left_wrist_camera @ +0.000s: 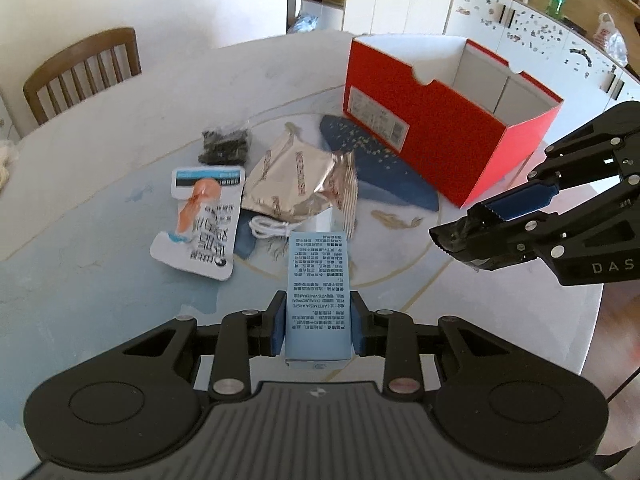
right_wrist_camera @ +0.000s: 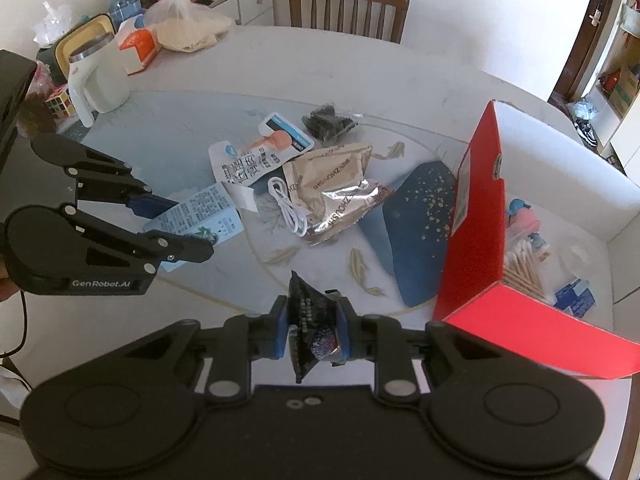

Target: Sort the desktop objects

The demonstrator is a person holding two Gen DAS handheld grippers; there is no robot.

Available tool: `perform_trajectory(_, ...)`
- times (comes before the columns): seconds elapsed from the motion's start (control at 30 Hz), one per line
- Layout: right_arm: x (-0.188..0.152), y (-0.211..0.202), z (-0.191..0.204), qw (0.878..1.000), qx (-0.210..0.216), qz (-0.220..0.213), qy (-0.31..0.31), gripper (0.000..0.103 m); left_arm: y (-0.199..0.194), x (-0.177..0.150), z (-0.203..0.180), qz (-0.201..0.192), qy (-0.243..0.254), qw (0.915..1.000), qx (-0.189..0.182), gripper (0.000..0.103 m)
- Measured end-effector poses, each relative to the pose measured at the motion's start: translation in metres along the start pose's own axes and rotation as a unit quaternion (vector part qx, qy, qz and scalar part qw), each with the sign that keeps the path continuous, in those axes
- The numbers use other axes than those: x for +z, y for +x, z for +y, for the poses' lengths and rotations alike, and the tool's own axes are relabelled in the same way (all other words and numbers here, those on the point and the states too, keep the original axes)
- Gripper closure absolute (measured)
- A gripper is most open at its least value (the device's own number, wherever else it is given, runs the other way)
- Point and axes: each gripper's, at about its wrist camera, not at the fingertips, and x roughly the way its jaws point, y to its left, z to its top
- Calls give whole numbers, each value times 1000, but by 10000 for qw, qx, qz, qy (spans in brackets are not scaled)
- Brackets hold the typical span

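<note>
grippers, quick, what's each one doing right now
Left gripper: shut on the light blue box.
Right gripper: shut on a small dark packet.

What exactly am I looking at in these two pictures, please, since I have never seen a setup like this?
There is no robot here: a person holds a two-finger gripper in each hand, and each gripper carries a wide-angle camera looking forward along its jaws. One picture comes from the left gripper, the other from the right gripper, and each view also catches the other gripper from the side.

The left one is shut on a light blue carton. The right one is shut on a small dark packet.

On the round table lie a silver pouch, a white cable, a white sachet and a bag of dark bits. Beside them stands an open red box, already holding some small items.
</note>
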Motion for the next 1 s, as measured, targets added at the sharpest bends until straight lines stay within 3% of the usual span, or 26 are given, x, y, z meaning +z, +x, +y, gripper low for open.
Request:
perform_trajectory(0.53,7,-55,-19,9991,-1,-389,-140,80,-30,37,-26,-265,467,9983,-222,73)
perform_trajectory(1.0,10,-84,-68,9971,-206,-737,-51,80,-31,76,-65,-437,805,9953,-303,73)
